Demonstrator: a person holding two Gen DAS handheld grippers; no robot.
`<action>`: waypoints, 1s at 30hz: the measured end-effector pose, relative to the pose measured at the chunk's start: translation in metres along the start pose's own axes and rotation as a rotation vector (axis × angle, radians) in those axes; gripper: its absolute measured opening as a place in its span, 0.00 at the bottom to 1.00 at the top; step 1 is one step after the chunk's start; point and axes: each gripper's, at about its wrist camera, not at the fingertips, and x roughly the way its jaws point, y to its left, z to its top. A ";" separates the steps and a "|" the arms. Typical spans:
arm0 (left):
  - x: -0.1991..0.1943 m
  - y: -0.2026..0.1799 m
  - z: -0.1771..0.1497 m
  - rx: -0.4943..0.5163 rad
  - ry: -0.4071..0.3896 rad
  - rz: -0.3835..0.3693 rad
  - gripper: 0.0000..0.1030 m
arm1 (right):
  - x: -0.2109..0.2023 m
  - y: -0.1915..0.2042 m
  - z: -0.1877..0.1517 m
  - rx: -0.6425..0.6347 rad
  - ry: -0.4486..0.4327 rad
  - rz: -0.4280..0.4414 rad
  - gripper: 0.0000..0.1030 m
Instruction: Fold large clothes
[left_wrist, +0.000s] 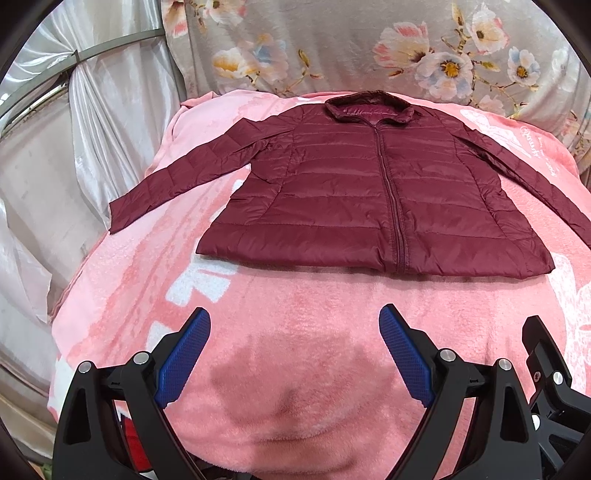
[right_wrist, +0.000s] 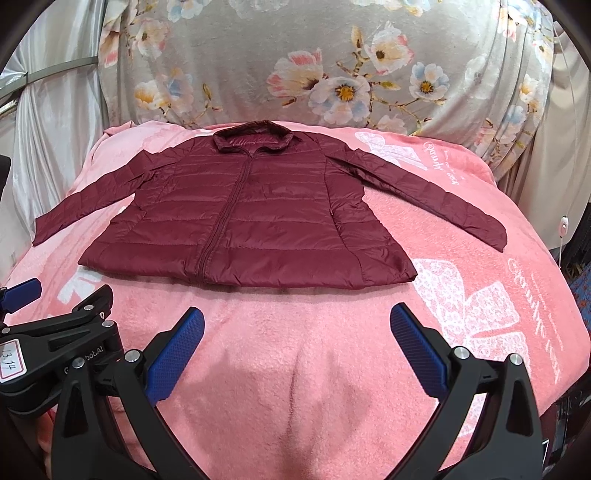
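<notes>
While the maroon quilted jacket (left_wrist: 373, 192) is lying flat and zipped, front up, on the pink blanket (left_wrist: 295, 325) with its collar toward the far edge and both sleeves spread toward the side edges, we are holding both tools above the bare near part of that blanket, clear of the hem. We are keeping the left gripper (left_wrist: 294, 354) with its blue pads (left_wrist: 183, 356) spread wide and gripping nothing, and the right gripper (right_wrist: 297, 354) likewise wide apart and empty. A grey floral cloth (right_wrist: 332, 59) is standing behind the far edge.
</notes>
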 end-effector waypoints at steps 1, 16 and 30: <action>-0.002 -0.001 -0.001 0.001 -0.003 -0.002 0.87 | -0.001 0.000 0.001 0.001 -0.001 0.000 0.95; -0.012 -0.001 0.003 0.014 -0.012 -0.017 0.87 | -0.012 -0.002 0.003 0.003 -0.009 -0.016 0.95; -0.012 -0.001 0.003 0.011 -0.012 -0.015 0.87 | -0.012 -0.003 0.002 0.001 -0.009 -0.014 0.95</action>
